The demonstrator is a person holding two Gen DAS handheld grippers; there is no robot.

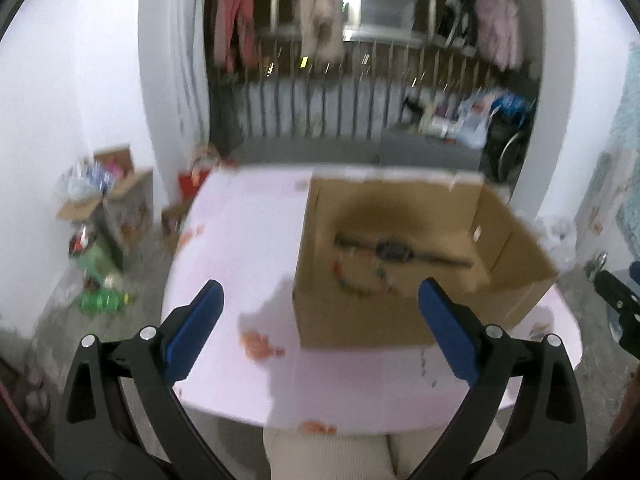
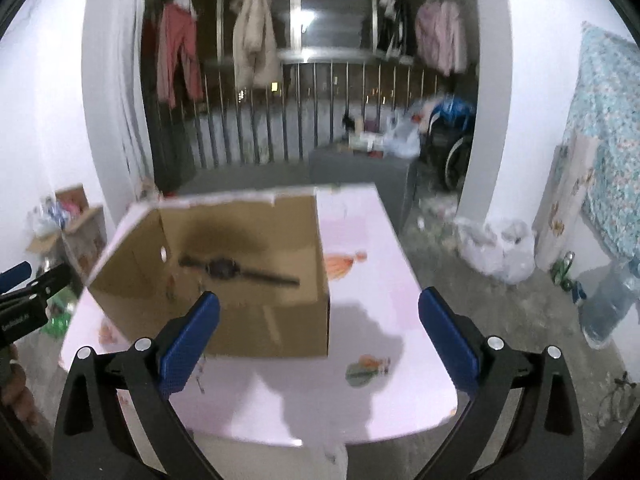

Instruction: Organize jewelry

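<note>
We see a pale pink tabletop (image 2: 372, 240) with orange cartoon prints, a plain brown cardboard box (image 2: 272, 332), a black watch (image 2: 224, 269) inside it, multicoloured beads (image 1: 362, 286), and blue pads (image 2: 188, 350) on black grippers.

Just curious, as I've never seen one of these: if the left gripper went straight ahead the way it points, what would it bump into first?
Probably the cardboard box on the pink table; the open left gripper points at its near left corner. Blur makes depth uncertain.

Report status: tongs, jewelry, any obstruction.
Left tongs open, empty. Right tongs open, empty. Black wristwatch and colourful beaded bracelet inside brown cardboard box. Nothing blocking.
</note>
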